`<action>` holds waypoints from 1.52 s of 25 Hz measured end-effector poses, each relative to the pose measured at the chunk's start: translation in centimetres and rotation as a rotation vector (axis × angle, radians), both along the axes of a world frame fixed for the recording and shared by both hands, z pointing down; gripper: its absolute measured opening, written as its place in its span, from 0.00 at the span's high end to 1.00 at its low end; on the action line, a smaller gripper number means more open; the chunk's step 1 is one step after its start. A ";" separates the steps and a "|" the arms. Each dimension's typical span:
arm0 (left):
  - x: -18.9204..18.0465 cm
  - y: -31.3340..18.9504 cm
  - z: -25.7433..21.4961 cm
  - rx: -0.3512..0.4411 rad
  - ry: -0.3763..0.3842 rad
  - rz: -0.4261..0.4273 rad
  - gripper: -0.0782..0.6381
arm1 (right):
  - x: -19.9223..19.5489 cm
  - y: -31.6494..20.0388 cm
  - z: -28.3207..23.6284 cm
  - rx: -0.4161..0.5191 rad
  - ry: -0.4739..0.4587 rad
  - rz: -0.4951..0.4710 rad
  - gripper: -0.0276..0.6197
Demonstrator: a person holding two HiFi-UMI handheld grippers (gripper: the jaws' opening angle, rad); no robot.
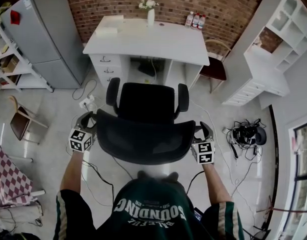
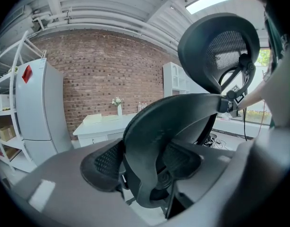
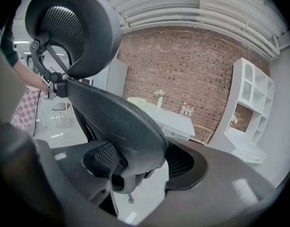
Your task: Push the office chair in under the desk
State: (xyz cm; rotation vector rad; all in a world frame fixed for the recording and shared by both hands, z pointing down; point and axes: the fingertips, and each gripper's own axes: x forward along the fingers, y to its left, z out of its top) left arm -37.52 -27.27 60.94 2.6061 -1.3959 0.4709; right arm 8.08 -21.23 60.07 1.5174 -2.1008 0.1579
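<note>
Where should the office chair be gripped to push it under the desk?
The backrest rim, from behind, one gripper per side, as the left gripper and right gripper are clamped now: the rim is thin, and the seat faces the desk.

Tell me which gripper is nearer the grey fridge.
Left: the left gripper grips the chair back edge toward the fridge; the right gripper grips the opposite edge.

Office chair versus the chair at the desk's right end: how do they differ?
The office chair is black, mesh-backed, with armrests; the side chair has a dark red seat and pale frame. The office chair stands before the desk's opening; the side chair stands at its end. Both are empty.
</note>
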 end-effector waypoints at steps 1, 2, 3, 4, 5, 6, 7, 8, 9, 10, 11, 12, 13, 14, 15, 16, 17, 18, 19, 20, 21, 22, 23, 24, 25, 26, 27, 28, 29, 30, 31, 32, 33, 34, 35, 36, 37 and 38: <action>-0.1 -0.2 0.0 -0.001 0.001 -0.001 0.53 | -0.1 -0.2 0.0 0.002 0.001 -0.001 0.52; -0.2 -0.3 0.0 -0.003 0.000 0.000 0.53 | -0.2 -0.4 0.0 0.004 0.000 -0.001 0.52; -0.3 -0.5 0.0 -0.005 -0.002 0.001 0.53 | -0.3 -0.6 0.1 0.006 -0.002 -0.001 0.52; -0.4 -0.6 0.0 -0.007 -0.003 0.000 0.53 | -0.4 -0.7 0.1 0.008 -0.003 -0.001 0.52; -0.6 -0.8 0.0 -0.008 -0.002 -0.003 0.53 | -0.6 -0.9 0.1 0.009 -0.004 0.000 0.52; -0.7 -1.1 0.0 -0.008 0.001 -0.007 0.53 | -0.7 -1.1 0.0 0.009 -0.004 -0.001 0.52; -0.9 -1.3 0.0 -0.007 0.003 -0.011 0.53 | -0.9 -1.4 0.0 0.009 -0.004 -0.003 0.52; -1.1 -1.6 0.0 -0.006 0.003 -0.014 0.53 | -1.1 -1.6 0.0 0.008 -0.004 -0.006 0.52; -1.3 -1.8 0.0 -0.007 0.002 -0.015 0.53 | -1.3 -1.9 0.0 0.007 -0.003 -0.009 0.52; -1.4 -2.0 0.0 -0.009 -0.001 -0.015 0.53 | -1.4 -2.2 0.1 0.006 -0.003 -0.013 0.52; -1.6 -2.2 0.1 -0.010 -0.003 -0.015 0.53 | -1.6 -2.5 0.1 0.005 -0.003 -0.016 0.52; -1.7 -2.4 0.1 -0.011 -0.006 -0.014 0.53 | -1.7 -2.7 0.1 0.004 -0.004 -0.018 0.52; -1.8 -2.6 0.1 -0.014 -0.009 -0.014 0.53 | -1.8 -3.0 0.1 0.004 -0.006 -0.020 0.52; -2.0 -3.0 0.1 -0.019 -0.014 -0.012 0.53 | -2.0 -3.3 0.1 0.004 -0.007 -0.021 0.52; -2.2 -3.4 0.1 -0.027 -0.021 -0.009 0.53 | -2.2 -3.6 0.1 0.003 -0.006 -0.021 0.52; -2.4 -3.8 0.0 -0.036 -0.028 -0.006 0.53 | -2.5 -3.9 0.0 0.002 -0.002 -0.019 0.52; -2.7 -4.3 0.0 -0.044 -0.031 -0.003 0.53 | -2.8 -4.2 0.0 0.001 0.002 -0.018 0.52; -3.0 -4.7 0.1 -0.053 -0.032 -0.001 0.53 | -3.2 -4.4 0.0 0.001 0.007 -0.017 0.52; -3.4 -5.1 0.2 -0.061 -0.033 0.002 0.53 | -3.6 -4.6 0.1 0.001 0.012 -0.017 0.53; -3.8 -5.6 0.2 -0.068 -0.036 0.003 0.53 | -4.1 -4.8 0.1 0.001 0.016 -0.017 0.53; -4.2 -6.0 0.3 -0.073 -0.040 0.002 0.53 | -4.4 -5.1 0.2 -0.001 0.019 -0.019 0.53; -4.4 -6.5 0.2 -0.076 -0.041 0.002 0.53 | -4.7 -5.4 0.2 -0.004 0.023 -0.020 0.53; -4.6 -6.9 0.2 -0.076 -0.042 0.002 0.53 | -4.9 -5.7 0.2 -0.007 0.027 -0.022 0.53; -4.7 -7.2 0.1 -0.075 -0.040 0.002 0.53 | -4.9 -6.0 0.2 -0.009 0.030 -0.024 0.53; -4.6 -7.5 0.1 -0.072 -0.038 0.001 0.53 | -4.9 -6.3 0.2 -0.011 0.031 -0.025 0.54; -4.6 -7.7 0.1 -0.069 -0.036 0.000 0.53 | -4.8 -6.7 0.2 -0.012 0.032 -0.025 0.54; -4.5 -7.9 0.1 -0.066 -0.033 -0.001 0.53 | -4.6 -7.0 0.2 -0.012 0.033 -0.024 0.54; -4.4 -8.2 0.1 -0.064 -0.030 -0.003 0.53 | -4.5 -7.3 0.2 -0.011 0.033 -0.022 0.54; -4.4 -8.5 0.1 -0.064 -0.028 -0.005 0.53 | -4.5 -7.6 0.2 -0.008 0.033 -0.020 0.54; -4.4 -8.9 0.1 -0.065 -0.027 -0.007 0.53 | -4.5 -7.9 0.2 -0.007 0.032 -0.018 0.54; -4.4 -9.4 0.1 -0.068 -0.027 -0.007 0.53 | -4.6 -8.3 0.2 -0.006 0.032 -0.017 0.54; -4.5 -9.8 0.1 -0.072 -0.029 -0.006 0.53 | -4.7 -8.6 0.1 -0.004 0.032 -0.015 0.54; -4.6 -10.4 0.1 -0.076 -0.031 -0.004 0.53 | -4.8 -9.0 0.1 -0.001 0.031 -0.013 0.54; -4.7 -10.9 0.1 -0.079 -0.033 -0.003 0.53 | -5.0 -9.4 0.1 0.003 0.029 -0.010 0.54; -4.9 -11.4 0.2 -0.081 -0.035 -0.002 0.53 | -5.2 -9.7 0.1 0.008 0.027 -0.008 0.54; -5.0 -11.8 0.2 -0.081 -0.034 -0.003 0.53 | -5.3 -10.1 0.2 0.013 0.025 -0.009 0.54; -5.1 -12.2 0.3 -0.079 -0.031 -0.004 0.53 | -5.4 -10.5 0.2 0.019 0.022 -0.011 0.54; -5.1 -12.6 0.4 -0.074 -0.027 -0.004 0.53 | -5.4 -11.0 0.1 0.023 0.021 -0.013 0.54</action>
